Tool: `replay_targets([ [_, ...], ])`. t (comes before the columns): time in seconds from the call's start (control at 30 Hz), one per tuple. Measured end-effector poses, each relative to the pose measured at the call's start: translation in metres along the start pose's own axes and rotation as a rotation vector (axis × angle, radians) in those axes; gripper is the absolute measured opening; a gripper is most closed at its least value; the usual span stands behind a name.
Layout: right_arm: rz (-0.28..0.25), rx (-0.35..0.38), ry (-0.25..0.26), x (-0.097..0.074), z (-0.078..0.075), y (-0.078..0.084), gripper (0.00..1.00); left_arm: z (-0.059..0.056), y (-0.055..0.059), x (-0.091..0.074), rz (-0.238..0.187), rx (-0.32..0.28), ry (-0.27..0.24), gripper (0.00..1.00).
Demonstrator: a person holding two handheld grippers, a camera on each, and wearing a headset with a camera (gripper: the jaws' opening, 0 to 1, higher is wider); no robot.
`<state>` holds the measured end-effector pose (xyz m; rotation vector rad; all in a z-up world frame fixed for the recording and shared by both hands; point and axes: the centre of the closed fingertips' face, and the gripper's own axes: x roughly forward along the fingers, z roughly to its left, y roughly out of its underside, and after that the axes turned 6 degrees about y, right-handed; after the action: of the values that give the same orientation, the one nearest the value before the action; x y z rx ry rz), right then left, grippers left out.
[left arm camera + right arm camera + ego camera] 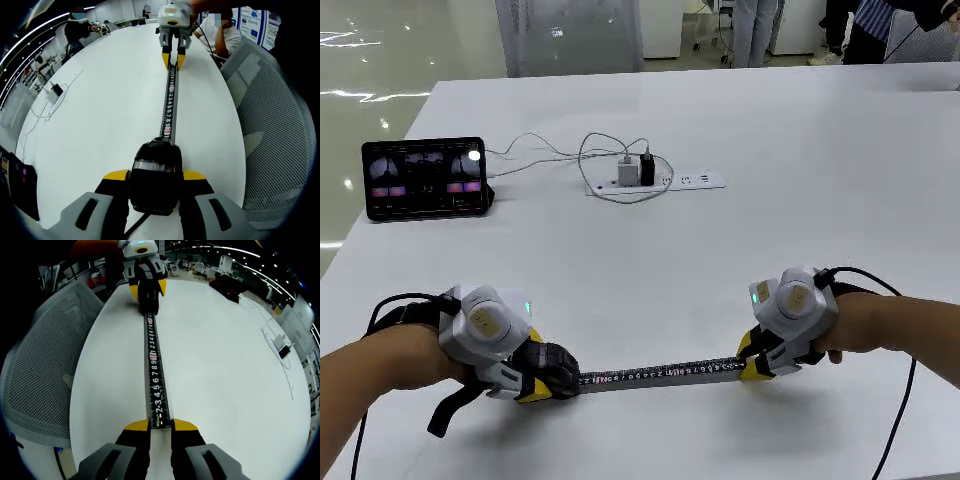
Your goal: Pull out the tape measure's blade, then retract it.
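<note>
Near on the table (770, 150), the left gripper (548, 378) squeezes the black tape measure (156, 175) and the right gripper (755, 362) pinches its blade (660, 374), stretched flat between them. Far left sit a tablet (424, 178), power strip (660, 181) and cables (550, 152).

White table (770, 180); tablet (424, 178); power strip (660, 181)

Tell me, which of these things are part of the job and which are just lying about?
In use: tape measure case, held by left gripper; blade, pulled out, clamped by right gripper.
Lying about: tablet, power strip with chargers, cables, mesh chair.
</note>
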<state>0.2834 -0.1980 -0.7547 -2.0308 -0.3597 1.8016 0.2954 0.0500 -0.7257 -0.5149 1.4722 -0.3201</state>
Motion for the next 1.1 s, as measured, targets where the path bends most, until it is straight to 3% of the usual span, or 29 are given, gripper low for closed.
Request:
replay_targets([
  [0.33,0.027,-0.042,0.013,0.000,-0.001,-0.001,0.12,-0.002,0.005,-0.009,0.030,0.003,-0.016,0.34],
  [0.47,0.044,-0.072,0.013,-0.001,0.000,0.000,0.13,-0.003,0.010,-0.014,0.039,-0.013,-0.019,0.45],
  [0.6,0.042,-0.078,0.012,-0.004,0.001,-0.002,0.15,-0.007,0.012,-0.018,0.033,-0.023,-0.014,0.49],
  [0.73,0.039,-0.078,0.009,-0.008,0.002,-0.005,0.19,-0.013,0.010,-0.020,0.021,-0.045,0.001,0.57],
  [0.87,0.052,-0.096,0.011,-0.013,0.003,-0.006,0.22,-0.020,0.017,-0.020,0.030,-0.069,0.022,0.65],
  [1.1,0.049,-0.077,0.005,-0.018,0.007,-0.007,0.31,-0.029,0.025,-0.024,0.018,-0.117,0.041,0.72],
])
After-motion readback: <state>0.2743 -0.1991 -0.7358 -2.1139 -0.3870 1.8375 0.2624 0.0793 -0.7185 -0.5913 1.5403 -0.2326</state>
